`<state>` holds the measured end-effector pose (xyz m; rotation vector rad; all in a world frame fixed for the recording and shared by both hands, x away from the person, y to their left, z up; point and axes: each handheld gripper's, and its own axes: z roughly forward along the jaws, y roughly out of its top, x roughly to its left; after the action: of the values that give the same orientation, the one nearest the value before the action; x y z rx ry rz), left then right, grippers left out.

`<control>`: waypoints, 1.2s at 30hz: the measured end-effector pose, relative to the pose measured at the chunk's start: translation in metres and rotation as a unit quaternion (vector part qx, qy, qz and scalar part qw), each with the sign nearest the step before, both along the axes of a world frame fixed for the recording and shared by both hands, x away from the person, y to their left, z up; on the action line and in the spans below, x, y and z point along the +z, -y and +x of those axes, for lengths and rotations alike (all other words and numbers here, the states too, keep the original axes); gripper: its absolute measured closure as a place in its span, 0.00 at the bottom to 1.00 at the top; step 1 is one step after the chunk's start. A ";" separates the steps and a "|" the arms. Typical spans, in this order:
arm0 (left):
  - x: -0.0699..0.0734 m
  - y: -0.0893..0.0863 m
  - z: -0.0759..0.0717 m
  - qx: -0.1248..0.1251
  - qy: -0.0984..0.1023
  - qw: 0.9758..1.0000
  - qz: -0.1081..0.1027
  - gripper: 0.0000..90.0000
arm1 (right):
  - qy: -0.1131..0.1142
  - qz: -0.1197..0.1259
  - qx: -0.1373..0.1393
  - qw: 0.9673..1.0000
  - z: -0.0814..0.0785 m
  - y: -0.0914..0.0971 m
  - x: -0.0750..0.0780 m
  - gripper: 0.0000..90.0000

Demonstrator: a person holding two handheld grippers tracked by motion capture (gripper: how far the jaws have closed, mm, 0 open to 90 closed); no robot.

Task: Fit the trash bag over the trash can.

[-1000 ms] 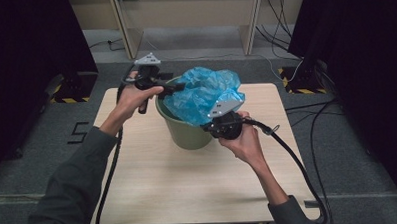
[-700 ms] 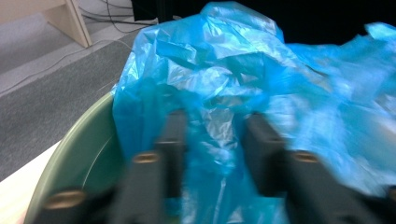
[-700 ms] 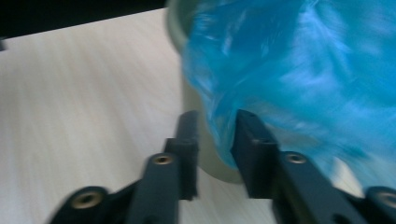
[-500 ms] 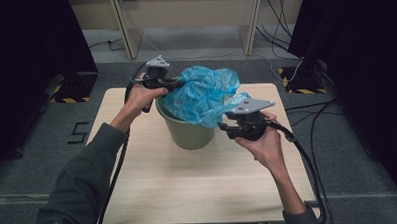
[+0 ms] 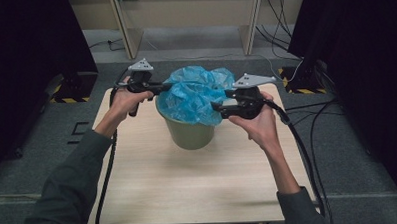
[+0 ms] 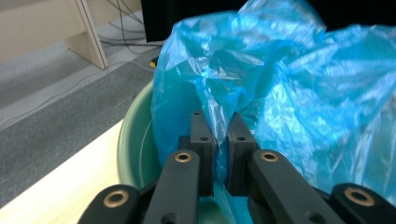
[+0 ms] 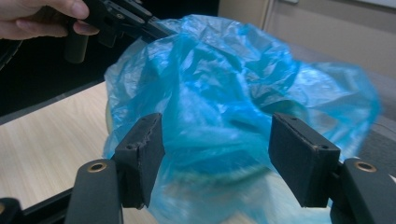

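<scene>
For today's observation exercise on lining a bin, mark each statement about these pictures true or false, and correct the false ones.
1. The round green plastic bucket stands on the pale wooden table. True.
2. The crinkled blue plastic bag lies flat on the table beside the bucket. False: it billows out of the bucket's mouth.
3. The left gripper has its fingers closed on a fold of the bag. True.
4. The right gripper is clamped shut on the bucket's rim. False: its fingers stand wide apart, having just been opening, with the bag beyond them.
5. Both grippers are at the bucket's top, one on either side. True.
</scene>
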<state>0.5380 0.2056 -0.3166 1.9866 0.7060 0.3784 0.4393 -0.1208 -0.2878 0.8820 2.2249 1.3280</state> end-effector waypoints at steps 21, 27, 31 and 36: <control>0.040 0.078 -0.009 -0.024 -0.019 1.000 0.000 0.33 | -0.003 -0.057 0.089 0.994 -0.007 -0.041 -0.033 0.92; 0.017 0.115 -0.001 -0.063 -0.073 0.994 0.049 0.32 | 0.006 -0.072 0.099 0.993 -0.027 -0.047 -0.038 0.92; 0.011 0.121 0.000 -0.087 -0.079 0.991 0.062 0.58 | 0.008 -0.076 0.101 0.992 -0.030 -0.047 -0.040 0.92; 0.011 0.120 -0.004 -0.111 -0.056 0.989 0.073 0.90 | 0.011 -0.077 0.087 0.993 -0.032 -0.037 -0.041 0.87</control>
<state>0.5339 0.0854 -0.3059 2.2134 0.5301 0.1895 0.4075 -0.0838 -0.3284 0.6266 2.3946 1.2142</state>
